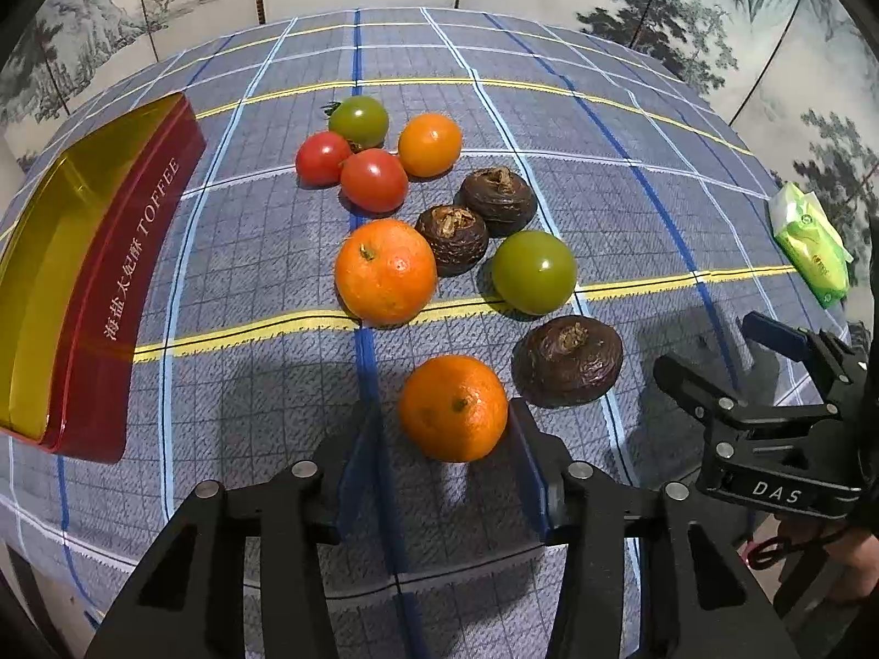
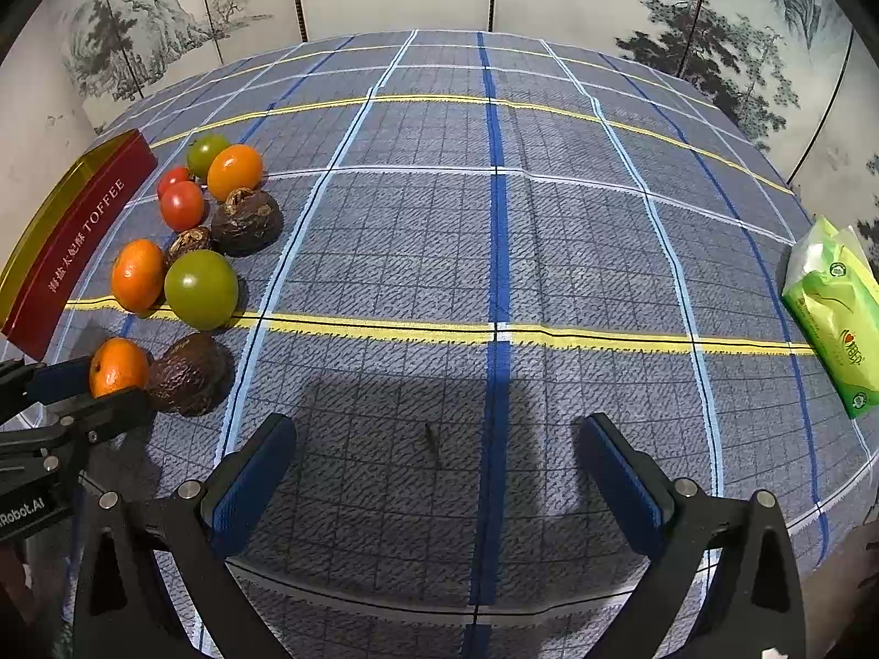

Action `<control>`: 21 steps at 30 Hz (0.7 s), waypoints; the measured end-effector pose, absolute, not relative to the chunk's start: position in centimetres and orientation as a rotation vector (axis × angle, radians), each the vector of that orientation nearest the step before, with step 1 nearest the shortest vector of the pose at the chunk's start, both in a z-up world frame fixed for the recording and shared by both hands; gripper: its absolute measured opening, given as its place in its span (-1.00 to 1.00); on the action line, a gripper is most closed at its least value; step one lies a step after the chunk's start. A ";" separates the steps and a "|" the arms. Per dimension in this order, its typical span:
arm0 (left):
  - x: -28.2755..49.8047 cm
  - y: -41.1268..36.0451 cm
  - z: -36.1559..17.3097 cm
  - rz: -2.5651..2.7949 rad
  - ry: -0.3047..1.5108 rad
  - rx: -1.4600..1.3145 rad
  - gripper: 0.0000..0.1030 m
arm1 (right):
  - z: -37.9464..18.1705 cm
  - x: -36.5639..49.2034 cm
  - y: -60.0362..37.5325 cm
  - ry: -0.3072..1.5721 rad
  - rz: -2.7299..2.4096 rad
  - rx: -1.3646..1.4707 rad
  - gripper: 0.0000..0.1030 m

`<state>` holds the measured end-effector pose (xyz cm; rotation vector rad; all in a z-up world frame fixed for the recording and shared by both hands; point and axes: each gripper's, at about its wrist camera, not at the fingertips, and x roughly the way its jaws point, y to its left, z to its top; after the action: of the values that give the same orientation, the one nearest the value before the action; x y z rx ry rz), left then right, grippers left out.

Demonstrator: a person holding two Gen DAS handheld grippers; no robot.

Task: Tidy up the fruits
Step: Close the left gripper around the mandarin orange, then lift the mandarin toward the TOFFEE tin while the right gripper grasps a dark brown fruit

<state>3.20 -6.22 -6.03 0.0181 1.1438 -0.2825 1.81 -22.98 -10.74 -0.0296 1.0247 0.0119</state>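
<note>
The nearest mandarin [image 1: 452, 408] sits on the table [image 1: 549, 110] at the front of the fruit cluster, and my left claw [image 1: 439, 453] has its blue pads on either side of it – the right pad touches the peel, while the left pad looks just off it, so I read this as narrow and closing in, not yet a firm hold. I judge the fruit light, roundish and a little soft under a loose, dimpled skin, so it should be pinched across its widest middle with gentle pressure; squeezed lower or harder, it could roll out or bruise. Just beside it lies a dark water chestnut [image 1: 567, 359], close enough to get nudged. The left wrist view shows all the fruit and the toffee tin [image 1: 93, 274] at the left – its open gold inside looks like the likely destination. The right wrist view adds what that one lacks: my right claw [image 2: 437, 486] standing wide and empty over bare cloth, and the green tissue pack [image 2: 832, 313] in full at the far right.
</note>
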 end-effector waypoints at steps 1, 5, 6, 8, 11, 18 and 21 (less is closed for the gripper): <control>3.2 -6.2 -6.0 -0.295 1.146 0.011 -0.25 | -10.8 1.8 -22.9 1.026 0.012 -0.030 0.98; 3.0 -6.2 -5.9 -0.299 1.144 0.018 -0.27 | -10.9 1.8 -22.8 1.030 0.014 -0.032 0.98; 2.9 -6.1 -5.9 -0.300 1.146 0.015 -0.27 | -11.0 1.8 -22.7 1.030 0.015 -0.034 0.98; 2.9 -5.9 -5.9 -0.301 1.151 0.009 -0.28 | -11.0 1.7 -22.7 1.034 0.017 -0.035 0.98; 2.8 -5.4 -5.7 -0.303 1.157 -0.005 -0.28 | -11.2 1.7 -22.6 1.037 0.017 -0.039 0.98; 2.3 -3.6 -3.9 -0.290 1.121 -0.017 -0.28 | -11.2 1.5 -22.3 1.039 0.022 -0.046 0.98; 2.2 -2.6 -2.8 -0.275 1.096 -0.018 -0.28 | -11.2 1.3 -21.9 1.040 0.031 -0.052 0.98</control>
<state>2.17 -2.56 -2.80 -0.0177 1.0957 -0.2747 1.27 -21.95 -11.20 -0.0518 1.0402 0.0308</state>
